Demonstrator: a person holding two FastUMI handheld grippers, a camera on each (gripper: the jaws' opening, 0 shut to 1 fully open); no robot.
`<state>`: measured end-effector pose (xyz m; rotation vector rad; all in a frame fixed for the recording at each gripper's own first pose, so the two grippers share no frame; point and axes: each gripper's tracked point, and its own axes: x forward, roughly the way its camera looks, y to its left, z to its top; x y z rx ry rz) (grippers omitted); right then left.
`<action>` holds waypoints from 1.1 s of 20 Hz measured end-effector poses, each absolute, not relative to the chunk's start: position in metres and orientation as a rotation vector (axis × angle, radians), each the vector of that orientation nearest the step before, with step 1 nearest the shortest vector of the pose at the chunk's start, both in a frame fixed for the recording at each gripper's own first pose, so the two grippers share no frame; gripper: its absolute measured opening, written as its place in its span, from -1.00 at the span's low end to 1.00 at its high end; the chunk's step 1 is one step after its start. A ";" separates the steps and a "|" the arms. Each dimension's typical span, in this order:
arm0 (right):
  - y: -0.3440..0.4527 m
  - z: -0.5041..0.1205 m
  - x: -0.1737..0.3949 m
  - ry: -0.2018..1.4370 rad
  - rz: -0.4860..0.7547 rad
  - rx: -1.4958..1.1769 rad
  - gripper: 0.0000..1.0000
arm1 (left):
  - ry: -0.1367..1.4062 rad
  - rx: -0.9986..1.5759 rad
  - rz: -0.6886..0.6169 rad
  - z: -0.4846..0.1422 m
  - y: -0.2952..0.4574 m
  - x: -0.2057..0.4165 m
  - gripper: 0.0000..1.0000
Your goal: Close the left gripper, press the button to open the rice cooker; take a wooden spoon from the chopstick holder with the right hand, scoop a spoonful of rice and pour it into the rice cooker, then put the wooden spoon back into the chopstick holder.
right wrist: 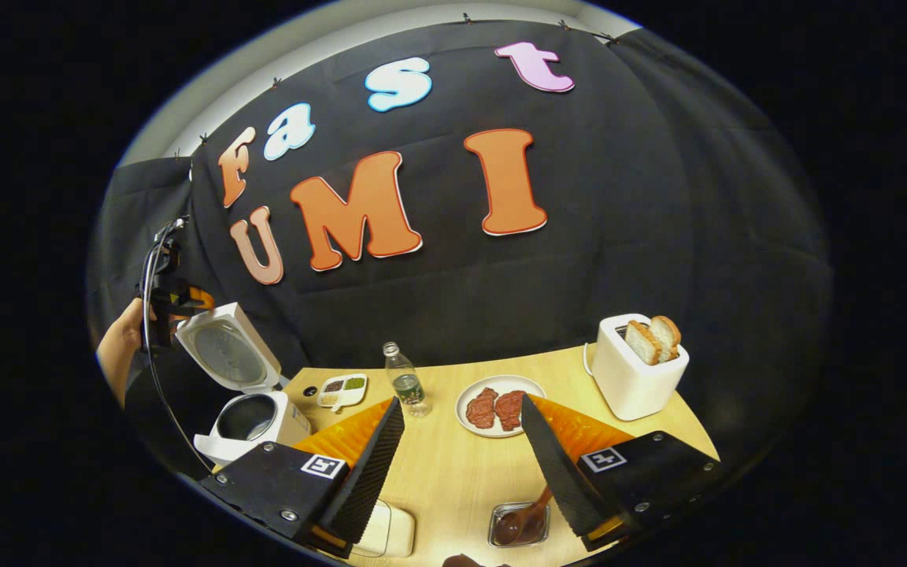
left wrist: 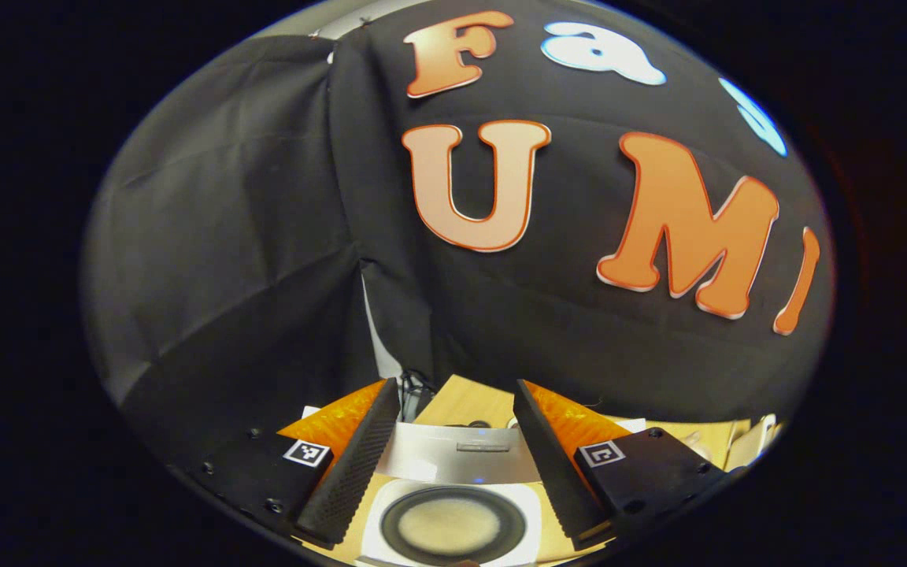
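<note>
Already open, the rice cooker (right wrist: 245, 409) sits at the desk's (right wrist: 453, 472) left edge; right gripper (right wrist: 461, 465) jaws gape wide above the wooden spoon (right wrist: 523, 521), left gripper (left wrist: 453, 465) jaws wide too. A careless grab could knock the spoon's holder (right wrist: 518, 526) over.

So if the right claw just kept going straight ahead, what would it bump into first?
Probably the plate of meat, which sits on the table between the open right claw's fingers. Depth is hard to judge; it might pass above it.

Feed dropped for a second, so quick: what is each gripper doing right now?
Left gripper: open, holding nothing, above the rice cooker.
Right gripper: open, holding nothing, over the table.
</note>
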<state>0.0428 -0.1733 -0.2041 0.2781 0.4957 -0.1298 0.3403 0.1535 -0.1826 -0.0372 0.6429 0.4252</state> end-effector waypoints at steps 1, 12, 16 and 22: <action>-0.166 -0.204 0.044 0.493 -0.109 0.285 0.86 | 0.650 -0.039 0.433 -0.183 0.152 0.333 0.97; -0.142 -0.198 0.032 0.467 -0.016 0.329 0.86 | 1.127 -0.210 0.307 -0.308 0.073 0.187 0.96; -0.139 -0.197 0.024 0.464 -0.007 0.327 0.86 | 1.293 -0.200 0.346 -0.347 0.071 0.147 0.98; -0.134 -0.193 0.013 0.445 -0.004 0.318 0.86 | 1.187 -0.185 0.364 -0.344 0.075 0.155 0.98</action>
